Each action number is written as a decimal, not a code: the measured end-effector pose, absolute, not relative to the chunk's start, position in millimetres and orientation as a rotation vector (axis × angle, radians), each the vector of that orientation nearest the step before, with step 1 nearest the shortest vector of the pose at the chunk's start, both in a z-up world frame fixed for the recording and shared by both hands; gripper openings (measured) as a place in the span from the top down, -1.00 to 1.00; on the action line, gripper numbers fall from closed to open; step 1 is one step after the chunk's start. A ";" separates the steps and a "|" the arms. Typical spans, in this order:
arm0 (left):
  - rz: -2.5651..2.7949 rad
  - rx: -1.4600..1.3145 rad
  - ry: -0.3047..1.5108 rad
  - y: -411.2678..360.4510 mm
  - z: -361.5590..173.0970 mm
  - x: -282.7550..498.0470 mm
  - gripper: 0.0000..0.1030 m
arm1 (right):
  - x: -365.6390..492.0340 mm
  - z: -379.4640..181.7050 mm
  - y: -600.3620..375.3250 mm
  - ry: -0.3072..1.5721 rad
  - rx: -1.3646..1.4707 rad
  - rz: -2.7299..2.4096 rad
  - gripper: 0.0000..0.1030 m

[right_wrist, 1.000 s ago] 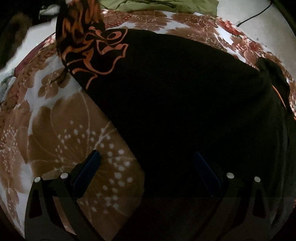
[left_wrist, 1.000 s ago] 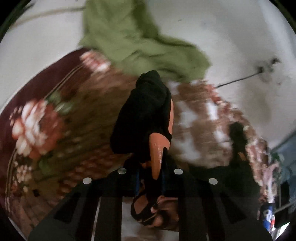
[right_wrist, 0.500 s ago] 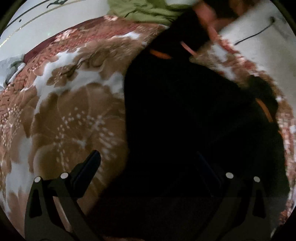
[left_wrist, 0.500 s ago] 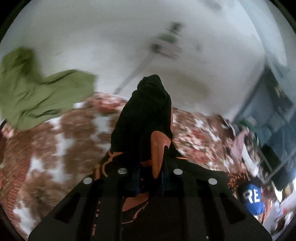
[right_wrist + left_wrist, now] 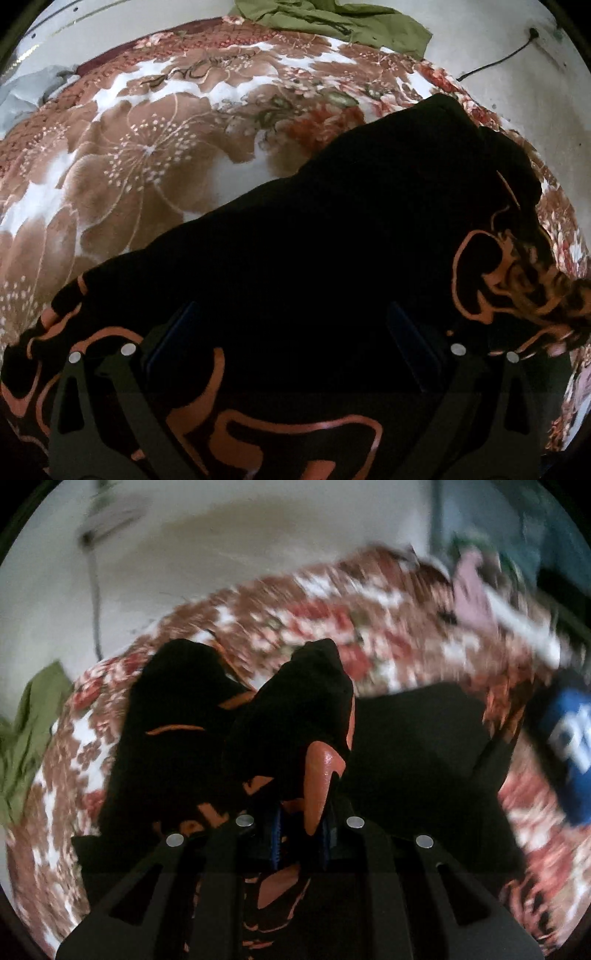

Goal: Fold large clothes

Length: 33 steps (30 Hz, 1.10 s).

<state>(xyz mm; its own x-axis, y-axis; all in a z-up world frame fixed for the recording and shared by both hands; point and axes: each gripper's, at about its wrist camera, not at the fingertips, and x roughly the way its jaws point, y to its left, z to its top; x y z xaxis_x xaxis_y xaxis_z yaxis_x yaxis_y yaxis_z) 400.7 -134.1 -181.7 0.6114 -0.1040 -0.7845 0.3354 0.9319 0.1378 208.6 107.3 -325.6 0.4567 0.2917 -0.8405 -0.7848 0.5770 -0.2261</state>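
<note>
A large black garment with orange print lies spread on the floral blanket. My left gripper is shut on a bunched fold of this garment, which stands up between the blue pads, with an orange patch showing at the pinch. The view there is blurred by motion. My right gripper hangs open just above the garment's near part, its blue pads wide apart and pinching nothing. Orange print shows along the near edge and at the right, where the cloth is blurred.
A green garment lies at the blanket's far edge, also seen at the left as the green garment. A blue item with white letters and pink cloth sit at the right. A cable runs on the pale wall. Grey cloth lies far left.
My left gripper has swept far sideways, still pinching the black fold, rolling as it went. The garment's printed part has been carried over, and orange print now lies under my right gripper.
</note>
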 end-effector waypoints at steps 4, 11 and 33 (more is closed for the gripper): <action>-0.258 0.383 0.936 -171.5 -227.0 399.6 0.72 | 200.0 -322.0 97.2 0.787 -0.680 0.761 -0.91; -0.209 0.561 0.983 -207.7 -281.1 391.5 0.72 | 190.5 -322.8 87.4 0.712 -0.691 0.795 -0.91; -0.340 0.987 0.824 -169.3 -82.9 401.4 -0.90 | 214.8 -279.1 20.9 0.670 -0.859 0.743 -0.91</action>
